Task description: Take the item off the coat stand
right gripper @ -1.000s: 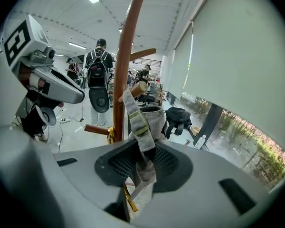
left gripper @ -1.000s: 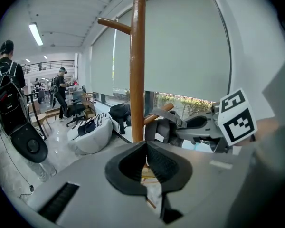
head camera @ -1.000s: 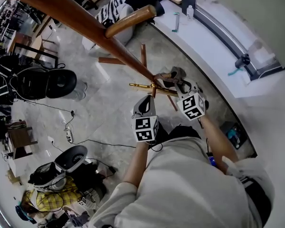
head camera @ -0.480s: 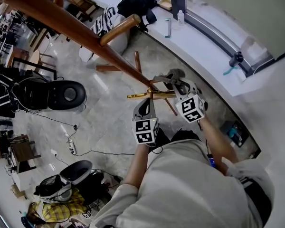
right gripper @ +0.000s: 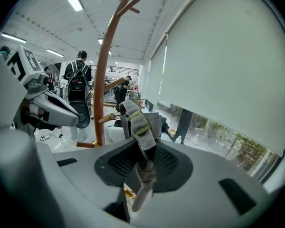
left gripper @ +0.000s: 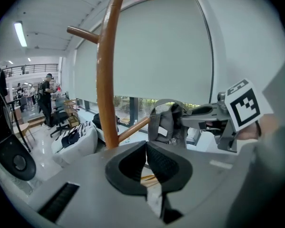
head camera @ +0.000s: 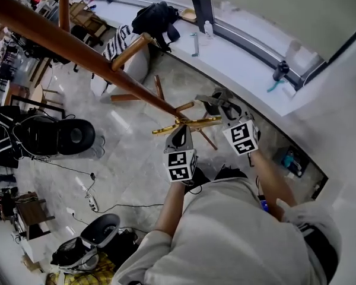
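Right gripper view: the right gripper (right gripper: 140,164) is clamping the grey strap (right gripper: 138,122) of the bag (left gripper: 168,125). Its jaws are standing part-way closed, with the strap pinched between the pads and the loose end hanging out below them. The bag is hanging from the strap just beyond the jaw tips, to the right of the stand (head camera: 77,45) and close to a low peg (left gripper: 133,129). Whether the strap is looping over that peg cannot be told.

Head view: the left gripper (head camera: 179,134) is pointing at the stand from the near side, just left of the right gripper. Its tip is lying over a gold bar (head camera: 190,123).

Left gripper view: the left jaws are meeting at the tips and are holding nothing.
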`<state>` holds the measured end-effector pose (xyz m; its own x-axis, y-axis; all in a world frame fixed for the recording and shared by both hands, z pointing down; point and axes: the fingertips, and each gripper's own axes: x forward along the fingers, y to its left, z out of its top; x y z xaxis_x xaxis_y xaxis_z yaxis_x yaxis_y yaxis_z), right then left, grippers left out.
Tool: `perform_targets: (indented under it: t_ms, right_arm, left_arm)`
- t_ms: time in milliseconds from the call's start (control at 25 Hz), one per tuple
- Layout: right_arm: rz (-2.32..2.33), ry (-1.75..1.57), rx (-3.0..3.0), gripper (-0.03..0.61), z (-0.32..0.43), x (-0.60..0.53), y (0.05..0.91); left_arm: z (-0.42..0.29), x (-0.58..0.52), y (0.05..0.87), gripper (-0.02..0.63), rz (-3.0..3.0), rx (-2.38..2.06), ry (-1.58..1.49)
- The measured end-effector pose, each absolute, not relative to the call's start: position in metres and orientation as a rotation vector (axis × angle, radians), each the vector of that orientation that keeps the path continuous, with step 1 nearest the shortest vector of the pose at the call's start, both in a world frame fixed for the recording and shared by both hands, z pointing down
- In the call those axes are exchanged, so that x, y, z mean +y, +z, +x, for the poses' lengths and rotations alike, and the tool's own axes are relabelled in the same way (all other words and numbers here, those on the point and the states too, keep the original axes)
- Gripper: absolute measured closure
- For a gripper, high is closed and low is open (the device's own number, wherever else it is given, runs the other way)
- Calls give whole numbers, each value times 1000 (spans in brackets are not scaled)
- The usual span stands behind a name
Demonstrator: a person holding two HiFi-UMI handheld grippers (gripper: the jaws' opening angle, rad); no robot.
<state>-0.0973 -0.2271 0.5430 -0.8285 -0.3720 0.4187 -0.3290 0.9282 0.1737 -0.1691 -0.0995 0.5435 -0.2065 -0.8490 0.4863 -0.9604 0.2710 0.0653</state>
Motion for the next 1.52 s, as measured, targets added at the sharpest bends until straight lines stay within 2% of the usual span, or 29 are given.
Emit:
perform_targets:
  t_ms: [480,880,1520]
  right_arm:
    - [907,-36,-2601,500,47,-201,486]
    - [1216,37,-2538,500,167,-173,465]
    - [1648,-40,-2472,500,215,-138,357]
  left_arm:
    - [-82,-119,498,601,1924,-1949,355]
    - [15,-139,490,601,2160,-1745,362]
    - [67,-155,378,601,2558,-1509,238]
